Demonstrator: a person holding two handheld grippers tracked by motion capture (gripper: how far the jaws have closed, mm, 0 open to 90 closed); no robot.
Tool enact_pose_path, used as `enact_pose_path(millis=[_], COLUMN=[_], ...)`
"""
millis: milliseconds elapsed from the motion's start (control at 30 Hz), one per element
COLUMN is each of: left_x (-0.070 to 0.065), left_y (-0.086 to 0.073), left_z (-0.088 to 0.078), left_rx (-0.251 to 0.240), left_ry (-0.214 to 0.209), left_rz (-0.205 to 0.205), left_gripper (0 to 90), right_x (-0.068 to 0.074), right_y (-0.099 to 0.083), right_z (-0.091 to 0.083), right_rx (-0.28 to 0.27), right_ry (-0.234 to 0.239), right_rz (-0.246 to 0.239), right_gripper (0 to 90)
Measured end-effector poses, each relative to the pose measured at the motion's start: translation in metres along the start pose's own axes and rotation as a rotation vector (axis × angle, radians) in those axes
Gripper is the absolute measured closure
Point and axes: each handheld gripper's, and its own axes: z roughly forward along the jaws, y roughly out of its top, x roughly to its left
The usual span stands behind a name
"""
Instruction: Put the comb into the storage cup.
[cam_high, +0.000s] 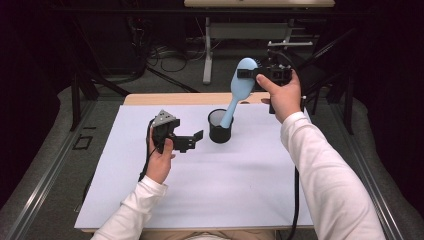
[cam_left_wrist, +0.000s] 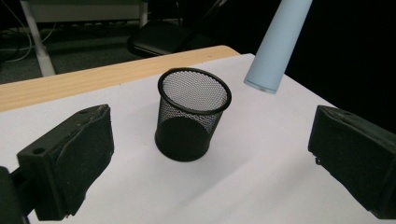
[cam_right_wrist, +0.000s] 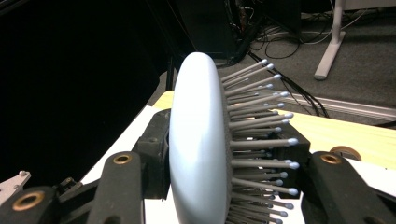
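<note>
A light blue hairbrush (cam_high: 243, 82) hangs tilted above the table, head up and handle down. My right gripper (cam_high: 252, 74) is shut on its head, and in the right gripper view the pale back and grey bristles (cam_right_wrist: 257, 140) sit between the jaws. A black mesh cup (cam_high: 220, 126) stands upright on the white sheet (cam_high: 225, 190). In the left gripper view the brush handle's end (cam_left_wrist: 275, 51) hovers above and beside the cup (cam_left_wrist: 191, 114), clear of its rim. My left gripper (cam_high: 192, 141) is open just left of the cup, its pads (cam_left_wrist: 86, 154) wide apart with nothing between them.
The white sheet covers most of a wooden table, whose bare edge (cam_high: 165, 98) shows at the back. Beyond it are a white desk frame (cam_high: 207, 50), floor cables and a dark chair (cam_left_wrist: 159, 39). The sheet's front half lies bare around both forearms.
</note>
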Motion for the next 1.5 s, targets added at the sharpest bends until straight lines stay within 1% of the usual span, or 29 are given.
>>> enact_pose_path(millis=[100,167,200,267,333,367,400,567,600,667,767,800,933,1100,1333,1500], left_x=[0.001,0.001,0.003,0.005,0.005,0.006,0.008,0.01,0.011,0.012,0.012,0.012,0.013,0.012,0.014,0.014], left_y=[0.0,-0.001,-0.001,-0.002,-0.002,-0.003,-0.003,-0.004,-0.004,-0.004,-0.004,-0.004,-0.005,-0.005,-0.006,-0.006], left_z=[-0.002,-0.002,-0.002,-0.001,-0.001,-0.001,-0.001,-0.003,-0.004,-0.005,-0.005,-0.005,-0.005,-0.006,-0.005,-0.005], left_rx=[0.013,0.02,0.033,0.039,0.044,0.048,0.051,0.044,0.039,0.036,0.039,0.039,0.041,0.04,0.041,0.041], left_ry=[0.013,0.014,0.005,-0.005,-0.006,-0.002,-0.006,-0.008,-0.017,-0.027,-0.028,-0.028,-0.026,-0.03,-0.034,-0.033], left_rz=[0.027,0.028,0.021,0.017,0.017,0.018,0.014,0.008,-0.002,-0.008,-0.007,-0.007,-0.007,-0.005,-0.018,-0.016], left_gripper=[0.5,0.5,0.6,0.6,0.8,0.8,1.3,1.5,1.6,1.7,2.1,2.1,2.4,2.6,2.8,2.9], right_x=[0.001,0.002,0.003,0.004,0.006,0.006,0.008,0.01,0.01,0.01,0.012,0.012,0.015,0.017,0.018,0.017], right_y=[0.001,0.001,0.001,0.001,0.0,0.0,0.0,-0.001,-0.001,-0.001,-0.002,-0.002,-0.004,-0.007,-0.01,-0.012], right_z=[0.001,0.002,0.002,0.003,0.004,0.004,0.005,0.009,0.01,0.012,0.015,0.017,0.022,0.03,0.037,0.04], right_rx=[-0.004,-0.011,-0.015,-0.023,-0.035,-0.035,-0.038,-0.039,-0.037,-0.043,-0.053,-0.056,-0.055,-0.067,-0.074,-0.073], right_ry=[-0.013,-0.023,-0.025,-0.034,-0.043,-0.043,-0.048,-0.069,-0.075,-0.087,-0.111,-0.119,-0.139,-0.159,-0.164,-0.171], right_rz=[-0.009,-0.025,-0.029,-0.04,-0.056,-0.056,-0.068,-0.09,-0.095,-0.106,-0.117,-0.129,-0.15,-0.159,-0.164,-0.167], right_gripper=[49.4,49.3,49.3,49.3,49.4,49.4,49.3,49.3,49.3,49.3,49.3,49.3,49.4,49.4,49.4,49.4])
